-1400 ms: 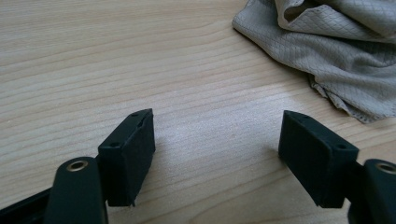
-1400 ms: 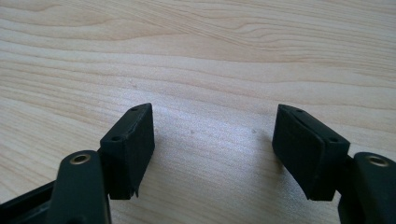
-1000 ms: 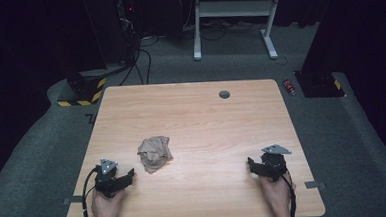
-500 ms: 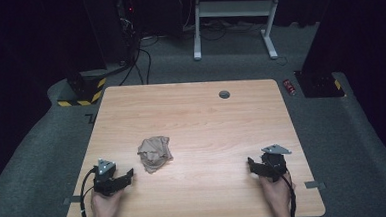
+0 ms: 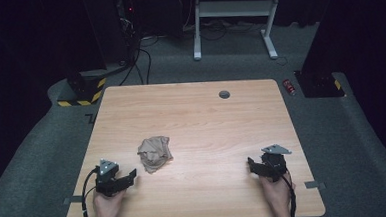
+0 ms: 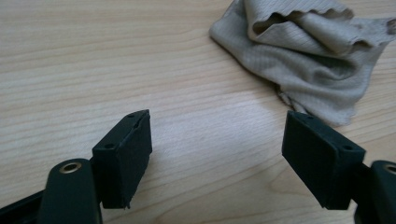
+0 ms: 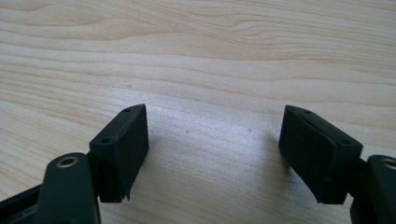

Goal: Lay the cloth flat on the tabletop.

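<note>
Wooden table (image 5: 206,113), dark room. Crumpled cloth (image 5: 155,153) likely soft, light; pinch raised fold. Left gripper (image 5: 127,176) near cloth, right gripper (image 5: 252,164) well apart, both spread, empty.

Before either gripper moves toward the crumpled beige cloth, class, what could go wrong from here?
1. The crumpled beige cloth lies bunched in folds, so the open left gripper might pinch only a top layer and drag it rather than lift it.
2. The open right gripper rests far from the cloth; reaching across may crowd the left gripper.
3. The cloth could slide on the smooth wooden table.
</note>
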